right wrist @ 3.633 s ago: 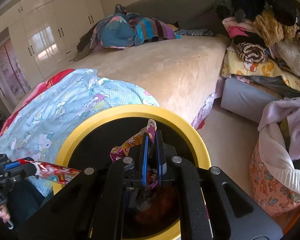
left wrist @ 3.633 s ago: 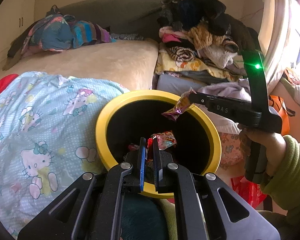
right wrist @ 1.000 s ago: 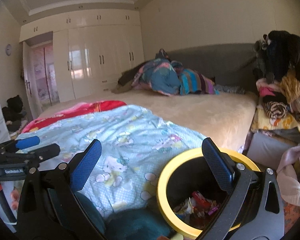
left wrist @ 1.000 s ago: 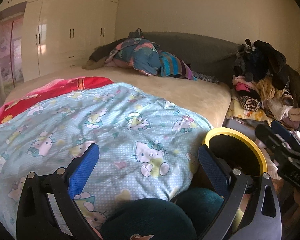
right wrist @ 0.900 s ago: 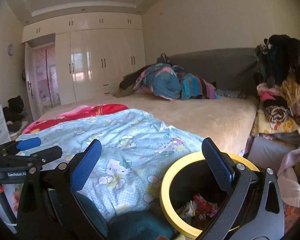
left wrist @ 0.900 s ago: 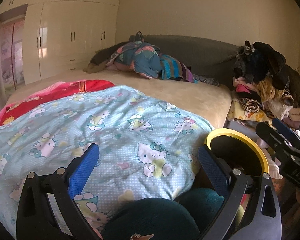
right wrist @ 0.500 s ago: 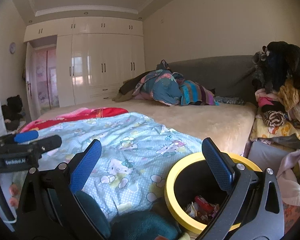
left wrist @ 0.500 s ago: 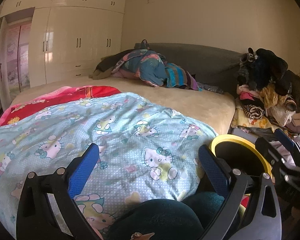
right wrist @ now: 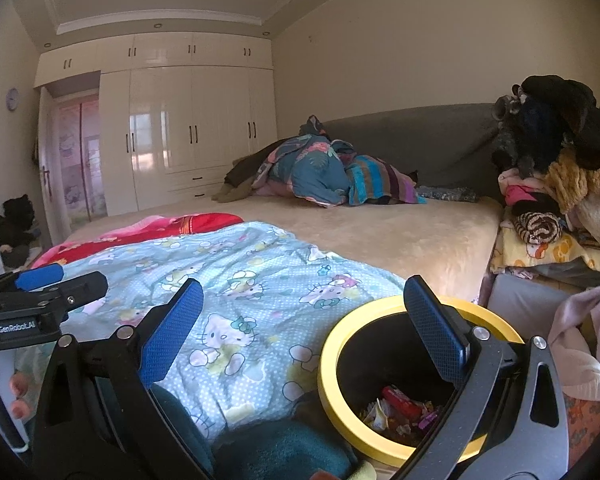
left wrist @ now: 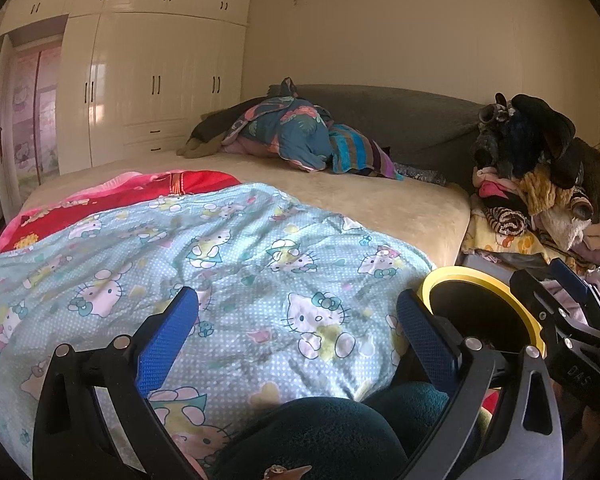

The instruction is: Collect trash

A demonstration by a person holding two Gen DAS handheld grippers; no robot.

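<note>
**Both grippers empty and raised above the yellow-rimmed bin**

Compared with the frames a few seconds back, when each gripper was clamped on a wrapper over the bin mouth, the left gripper and right gripper now stand with jaws spread wide and nothing between the blue pads. Both have pulled up and back from the bin, so the whole room shows instead of the bin's interior.

The bin, black inside with a yellow rim, stands upright with its mouth facing up, just beside the corner of the bed. The collected wrappers lie in a loose heap on its bottom, with no clear long axis; a red one lies on top.

Left of the bin, the cartoon-cat quilt hangs over the bed edge and reaches close to the rim. Right of the bin sits a pile of clothes and a pale garment. Above the bin mouth the space is open. The left gripper's view shows the right gripper's fingers crossing just right of the bin.
</note>
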